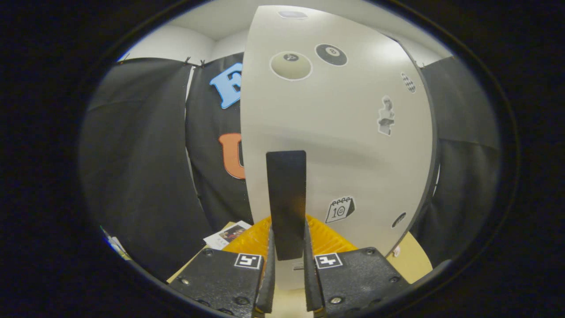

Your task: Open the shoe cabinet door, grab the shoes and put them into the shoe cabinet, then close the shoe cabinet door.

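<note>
You've got the gripper (288, 269) clamped down on the dark handle (286, 201) of the shoe cabinet door (344, 132), and honestly that's the right spot to be. The two fingers sit tight on either side of the handle's lower end, with barely any gap left, so the claw is close to fully closed with the handle pinched between them. That flat bar is the only thing sticking out of the door, so pinching it is how you get leverage to swing the panel.

The door itself takes up most of what's ahead of you, a pale panel with a bunch of stickers on it: a couple of billiard-ball ones (331, 54) up high and a little calendar one (340, 209) just beside the handle. Its left edge stands free against the black cloth, so my read is it's partway along its swing, though I can't tell from here whether you're opening or closing.

Below the door, just beyond your fingers, there's a ribbed orange thing (329, 240) sitting on the light wooden surface (415, 260), plus a printed card (227, 235) off to the left. I can't make out any shoes, so I can't tell you how far along you are.

Keep the pinch firm and follow the hinge arc, because a thin flat handle like that looks easy to slip off.
</note>
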Tool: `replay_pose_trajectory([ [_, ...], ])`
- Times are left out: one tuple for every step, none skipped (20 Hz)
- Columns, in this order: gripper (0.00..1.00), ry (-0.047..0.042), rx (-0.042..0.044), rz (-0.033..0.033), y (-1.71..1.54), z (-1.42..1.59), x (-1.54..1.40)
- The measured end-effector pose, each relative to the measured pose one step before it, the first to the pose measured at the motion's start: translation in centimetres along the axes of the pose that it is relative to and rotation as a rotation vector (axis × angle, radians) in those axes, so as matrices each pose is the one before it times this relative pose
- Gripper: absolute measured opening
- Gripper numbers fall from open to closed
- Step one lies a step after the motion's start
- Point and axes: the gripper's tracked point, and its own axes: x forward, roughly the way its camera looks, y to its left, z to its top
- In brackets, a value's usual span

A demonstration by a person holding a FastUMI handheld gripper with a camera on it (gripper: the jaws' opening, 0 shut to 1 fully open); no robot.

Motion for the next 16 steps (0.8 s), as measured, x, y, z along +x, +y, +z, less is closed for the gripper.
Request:
replay_pose_trajectory([
  [0.31,-0.00066,0.00291,-0.00181,-0.511,-0.057,-1.054],
  [0.3,-0.00164,0.00365,-0.00335,-0.442,-0.369,-1.106],
  [0.3,-0.00209,-0.00079,-0.00496,-0.627,-0.245,-1.171],
  [0.29,-0.00255,0.00107,-0.00535,-0.651,-0.213,-1.154],
  [0.29,-0.00111,0.00375,-0.00419,-0.57,-0.185,-1.111],
  [0.28,-0.00014,0.00746,-0.00107,-0.65,-0.105,-1.027],
  [0.28,0.00223,0.01067,-0.00157,-0.653,-0.238,-0.932],
  [0.27,0.00045,0.00546,-0.00517,-0.814,-0.233,-1.027],
  [0.27,-0.00098,-0.00021,-0.00867,-0.856,-0.073,-0.928],
  [0.26,-0.00426,-0.0003,-0.01069,-0.869,-0.092,-0.936],
  [0.25,-0.00343,-0.00051,-0.00824,-0.874,-0.027,-0.875],
  [0.25,-0.00061,0.00263,-0.00627,-0.945,-0.112,-0.867],
  [0.24,0.00044,0.00918,-0.00694,-1.005,-0.015,-0.81],
  [0.24,0.00243,0.01044,-0.00712,-1.064,-0.083,-0.704],
  [0.23,0.00104,0.00606,-0.00893,-1.132,-0.094,-0.734],
  [0.22,-0.0036,0.00705,-0.01314,-1.287,0.024,-0.622],
])
